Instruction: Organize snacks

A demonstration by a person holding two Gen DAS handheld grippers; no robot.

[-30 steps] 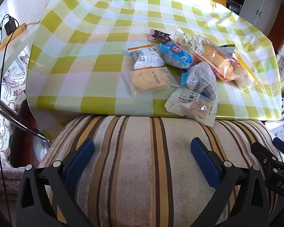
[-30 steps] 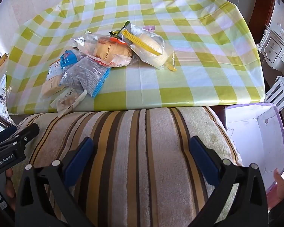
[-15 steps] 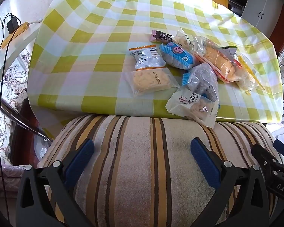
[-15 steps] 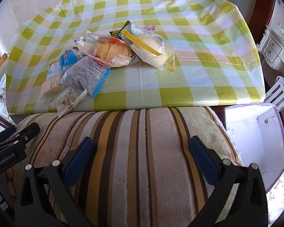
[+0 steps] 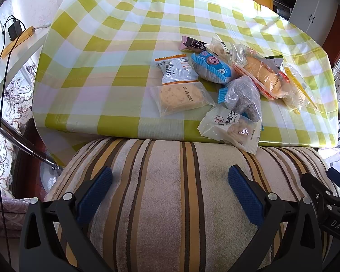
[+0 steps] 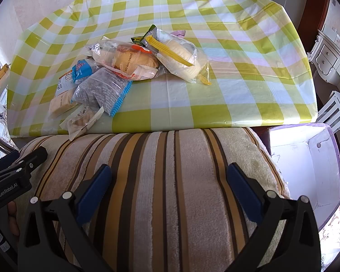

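Snack pile sits on the checked tablecloth [image 5: 97,52], clustered toward the near edge. Closest item: white biscuit packet [image 5: 231,128], overhanging the table edge, long axis running diagonal, far-left to near-right. It lies ahead and right of our left gripper [image 5: 170,192], ahead and well left of our right gripper [image 6: 168,189]. We judge left nearer, so probably its pick.

Clear cracker pouch [image 5: 181,96] is just beyond it, then the grey-filled bag [image 5: 242,97]; the bread bag [image 6: 129,61] sits further back.

Both grippers hover over the striped cushion [image 5: 170,204], jaws spread wide, nothing held. White bin [image 6: 306,163] sits low on the right, beside the cushion: likely drop target, nearer our right.
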